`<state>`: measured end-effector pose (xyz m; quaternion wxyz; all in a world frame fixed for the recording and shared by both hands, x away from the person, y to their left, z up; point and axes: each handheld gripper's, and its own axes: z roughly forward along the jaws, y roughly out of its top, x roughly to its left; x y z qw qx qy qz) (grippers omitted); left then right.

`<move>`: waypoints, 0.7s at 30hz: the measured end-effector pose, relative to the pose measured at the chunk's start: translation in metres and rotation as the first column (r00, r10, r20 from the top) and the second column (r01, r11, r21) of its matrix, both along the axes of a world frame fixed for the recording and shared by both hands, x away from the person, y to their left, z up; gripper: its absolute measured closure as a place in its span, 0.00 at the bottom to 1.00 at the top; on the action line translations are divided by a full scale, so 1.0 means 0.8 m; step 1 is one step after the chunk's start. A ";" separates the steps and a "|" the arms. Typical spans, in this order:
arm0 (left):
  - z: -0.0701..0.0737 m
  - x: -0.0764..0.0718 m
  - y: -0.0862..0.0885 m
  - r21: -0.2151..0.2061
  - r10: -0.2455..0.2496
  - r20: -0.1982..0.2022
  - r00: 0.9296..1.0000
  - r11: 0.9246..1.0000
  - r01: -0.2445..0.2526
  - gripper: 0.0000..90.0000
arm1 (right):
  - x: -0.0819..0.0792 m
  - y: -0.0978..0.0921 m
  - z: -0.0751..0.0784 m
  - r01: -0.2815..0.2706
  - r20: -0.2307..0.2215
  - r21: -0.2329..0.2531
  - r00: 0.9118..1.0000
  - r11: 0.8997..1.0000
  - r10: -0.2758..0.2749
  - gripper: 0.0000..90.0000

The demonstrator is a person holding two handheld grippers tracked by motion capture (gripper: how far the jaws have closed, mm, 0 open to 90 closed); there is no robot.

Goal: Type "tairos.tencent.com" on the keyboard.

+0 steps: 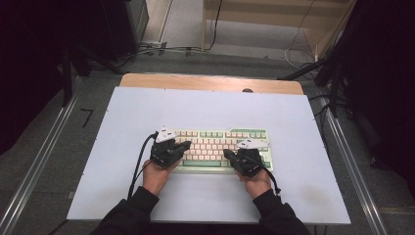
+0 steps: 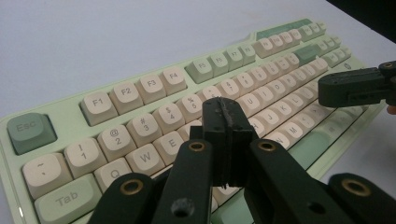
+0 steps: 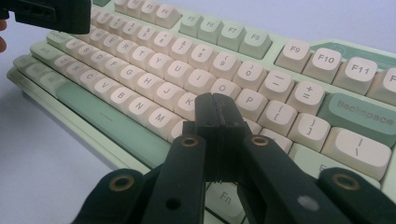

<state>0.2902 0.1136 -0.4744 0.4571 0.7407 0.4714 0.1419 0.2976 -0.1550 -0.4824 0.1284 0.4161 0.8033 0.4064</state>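
While both hand-held grippers, left and right, hover pinched closed over it, the keyboard lies mid-surface; rigid, probably fairly heavy, best gripped by its end edges.

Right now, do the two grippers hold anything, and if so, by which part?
Nothing is held. The left gripper and the right gripper both have their jaws shut together with nothing between them, poised over the keyboard.
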 end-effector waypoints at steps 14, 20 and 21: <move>0.001 -0.003 0.005 -0.012 -0.004 -0.005 1.000 1.000 0.004 1.00 | 0.001 0.001 0.006 -0.006 0.014 0.014 1.000 1.000 0.005 0.97; 0.000 -0.009 0.005 -0.013 -0.017 -0.006 1.000 1.000 0.017 1.00 | 0.003 0.002 0.008 -0.003 0.019 0.017 1.000 1.000 0.002 0.97; 0.000 -0.010 0.005 -0.013 -0.018 -0.006 1.000 1.000 0.018 1.00 | 0.003 0.002 0.008 0.000 0.019 0.019 1.000 1.000 0.000 0.97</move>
